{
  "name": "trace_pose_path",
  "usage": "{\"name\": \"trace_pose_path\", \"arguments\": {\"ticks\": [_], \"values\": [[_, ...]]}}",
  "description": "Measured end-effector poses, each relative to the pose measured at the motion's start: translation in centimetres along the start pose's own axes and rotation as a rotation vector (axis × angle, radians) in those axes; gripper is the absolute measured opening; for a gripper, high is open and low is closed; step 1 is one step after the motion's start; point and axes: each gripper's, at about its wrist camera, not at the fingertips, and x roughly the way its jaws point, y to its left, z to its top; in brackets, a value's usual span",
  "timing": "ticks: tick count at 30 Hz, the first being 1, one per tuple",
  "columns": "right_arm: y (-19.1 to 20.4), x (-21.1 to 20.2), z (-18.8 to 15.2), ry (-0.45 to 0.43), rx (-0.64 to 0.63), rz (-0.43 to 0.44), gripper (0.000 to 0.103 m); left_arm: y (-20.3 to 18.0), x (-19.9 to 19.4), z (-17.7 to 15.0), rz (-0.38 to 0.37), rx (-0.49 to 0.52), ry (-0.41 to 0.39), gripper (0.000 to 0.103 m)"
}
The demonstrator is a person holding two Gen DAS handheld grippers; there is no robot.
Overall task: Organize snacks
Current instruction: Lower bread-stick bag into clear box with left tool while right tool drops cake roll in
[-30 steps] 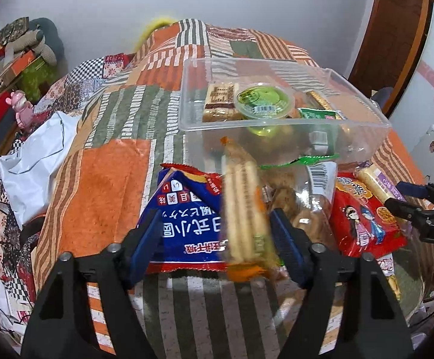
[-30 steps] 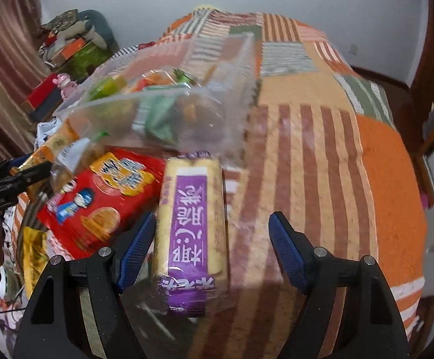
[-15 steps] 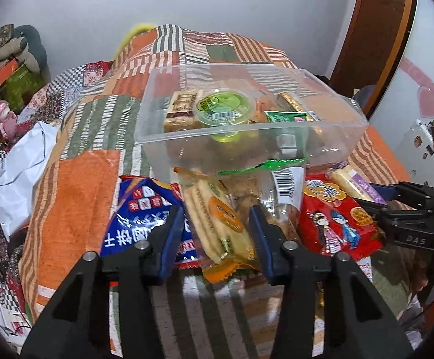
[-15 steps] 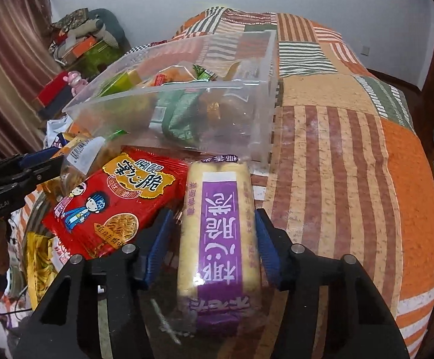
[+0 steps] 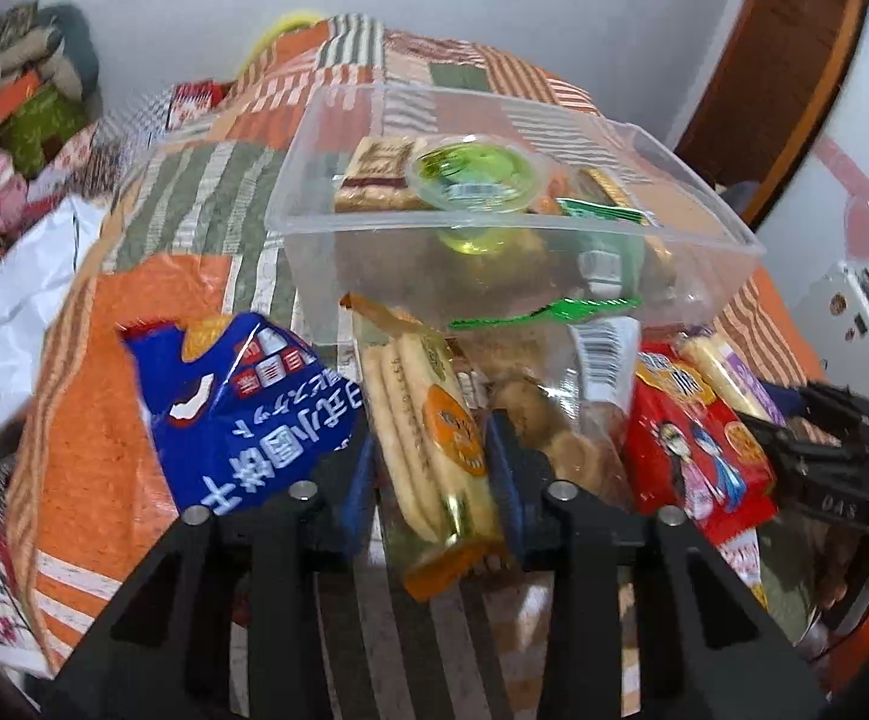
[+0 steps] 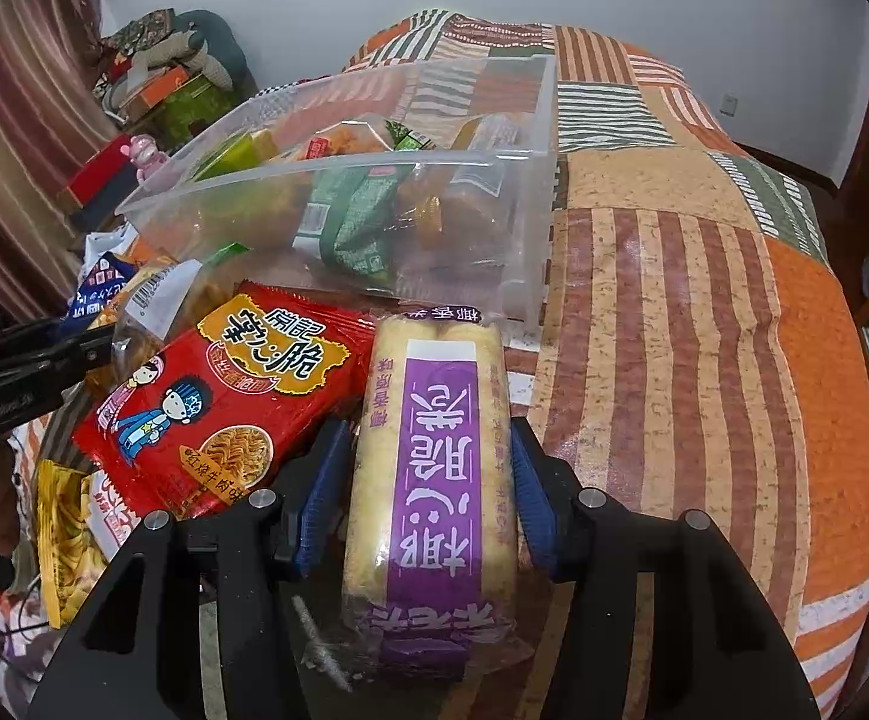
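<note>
bin (image 5: 494, 234) contents blurred behind its wall, white bag (image 5: 8, 312) cut off at left edge

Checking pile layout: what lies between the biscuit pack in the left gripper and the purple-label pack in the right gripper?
In the left wrist view, a clear bag of round snacks and a red noodle packet lie between the biscuit pack and purple-label pack.

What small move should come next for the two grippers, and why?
Probably lift both packs toward the clear bin: the left gripper looks closed on the biscuit sleeve, the right gripper on the purple-label pack, and the bin already holds snacks.
</note>
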Motion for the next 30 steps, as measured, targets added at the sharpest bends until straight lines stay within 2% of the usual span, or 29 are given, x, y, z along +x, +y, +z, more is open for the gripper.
{"name": "trace_pose_path", "arguments": {"ticks": [4,13,16,30], "values": [[-0.3,-0.5,-0.2,-0.020,0.014,0.009,0.043,0.3,-0.1,-0.2,-0.007,-0.012,0.002,0.025],[-0.8,-2.7,-0.5,-0.077,0.033,0.024,0.043,0.0,-3.4,-1.2,0.045,0.022,-0.068,0.024],[-0.8,-3.7,-0.6,-0.099,0.033,0.018,0.043,0.1,-4.5,-1.2,0.035,0.019,-0.081,0.024],[0.8,-6.8,3.0,-0.255,0.016,0.027,0.043,-0.6,-7.3,1.8,0.038,0.042,-0.177,0.024]]}}
